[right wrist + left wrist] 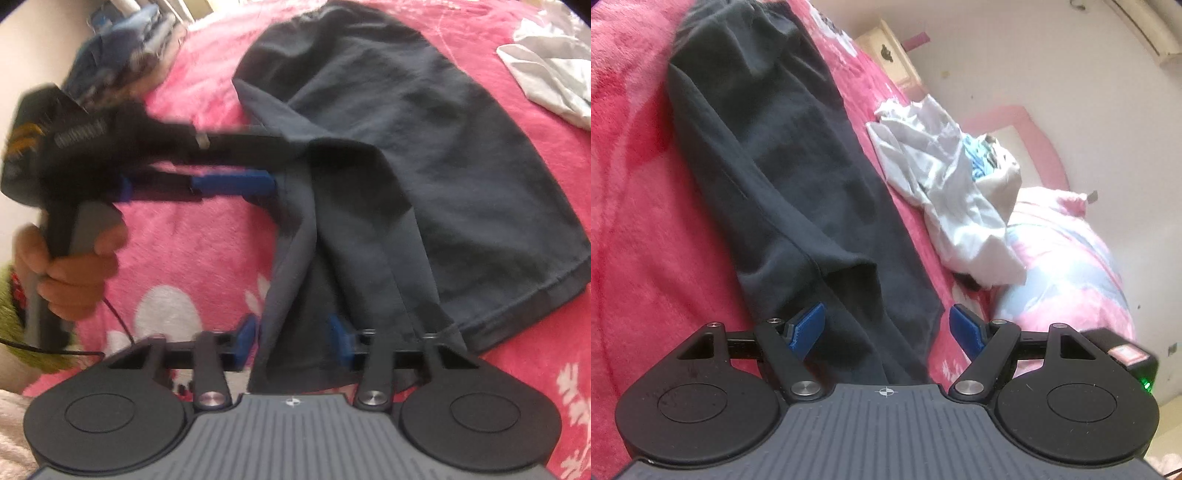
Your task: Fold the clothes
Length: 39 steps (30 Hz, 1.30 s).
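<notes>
A: Lying on what? 
B: Dark garment (783, 166) flat on pink blanket (631, 192), white wall (1052, 55) behind. 
A: Grippers? 
B: Left gripper (886, 326) spread, empty; right gripper (293, 338) pinching garment's fold.

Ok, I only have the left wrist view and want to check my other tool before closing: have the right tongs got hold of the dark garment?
Observer: It looks so. The right tongs have a raised fold of the dark garment between their pads, apparently pinched.
Operator: Where do my left tongs sit from that side?
Observer: The left tongs stand open with their tips at the garment's side edge, not closed on it.
Operator: Anything beyond them?
Observer: A blurred pile of blue clothes sits past the left tongs, at the far edge of the pink blanket.
</notes>
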Available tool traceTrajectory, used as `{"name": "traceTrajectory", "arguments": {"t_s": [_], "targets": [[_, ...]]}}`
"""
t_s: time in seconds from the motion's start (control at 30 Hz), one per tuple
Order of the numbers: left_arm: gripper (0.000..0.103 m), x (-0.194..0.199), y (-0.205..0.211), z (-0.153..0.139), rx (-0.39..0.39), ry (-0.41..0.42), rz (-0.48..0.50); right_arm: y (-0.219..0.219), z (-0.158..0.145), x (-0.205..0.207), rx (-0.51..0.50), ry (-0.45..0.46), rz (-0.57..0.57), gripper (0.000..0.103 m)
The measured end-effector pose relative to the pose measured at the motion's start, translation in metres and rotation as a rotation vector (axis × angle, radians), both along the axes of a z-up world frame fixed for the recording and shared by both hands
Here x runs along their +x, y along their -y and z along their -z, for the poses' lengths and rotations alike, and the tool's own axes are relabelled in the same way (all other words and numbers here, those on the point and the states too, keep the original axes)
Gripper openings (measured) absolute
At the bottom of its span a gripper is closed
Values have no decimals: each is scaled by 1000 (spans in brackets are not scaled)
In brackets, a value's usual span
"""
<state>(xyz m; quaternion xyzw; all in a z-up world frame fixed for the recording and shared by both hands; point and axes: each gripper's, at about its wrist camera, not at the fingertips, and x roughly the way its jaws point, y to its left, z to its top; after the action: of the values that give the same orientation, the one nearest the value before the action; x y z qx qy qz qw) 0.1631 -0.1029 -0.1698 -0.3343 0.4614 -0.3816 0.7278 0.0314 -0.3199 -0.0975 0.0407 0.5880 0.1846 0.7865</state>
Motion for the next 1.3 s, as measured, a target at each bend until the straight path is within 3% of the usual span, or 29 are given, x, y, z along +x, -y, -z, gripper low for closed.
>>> {"name": "traceTrajectory", "arguments": {"t_s": [0.03, 0.27, 0.43, 0.53, 0.67, 0.8, 0.97, 1.07, 1.17, 1.3], "targets": [[75, 2, -2, 0, 4, 1, -10, 2, 0, 0, 9, -2, 16, 1], [75, 10, -8, 0, 22, 24, -51, 34, -16, -6, 24, 77, 158, 1], [75, 4, -7, -13, 25, 102, -51, 55, -2, 6, 68, 36, 242, 1], [75, -7, 1, -23, 32, 193, 28, 71, 11, 15, 129, -14, 290, 1], [72, -26, 25, -30, 98, 315, 179, 87, 25, 25, 178, -54, 327, 1], [59, -34, 54, -21, 213, 383, 259, 93, 30, 32, 173, -37, 313, 2], [53, -15, 71, 5, 297, 305, 238, 92, 22, 30, 106, 44, 279, 9], [53, -13, 69, 7, 301, 294, 224, 92, 7, 25, 29, 132, 277, 15], [54, -14, 69, 8, 302, 293, 222, 85, -15, 15, 48, 206, 197, 15], [55, -14, 70, 8, 307, 297, 220, 64, -16, 10, 98, 160, 21, 15]]}}
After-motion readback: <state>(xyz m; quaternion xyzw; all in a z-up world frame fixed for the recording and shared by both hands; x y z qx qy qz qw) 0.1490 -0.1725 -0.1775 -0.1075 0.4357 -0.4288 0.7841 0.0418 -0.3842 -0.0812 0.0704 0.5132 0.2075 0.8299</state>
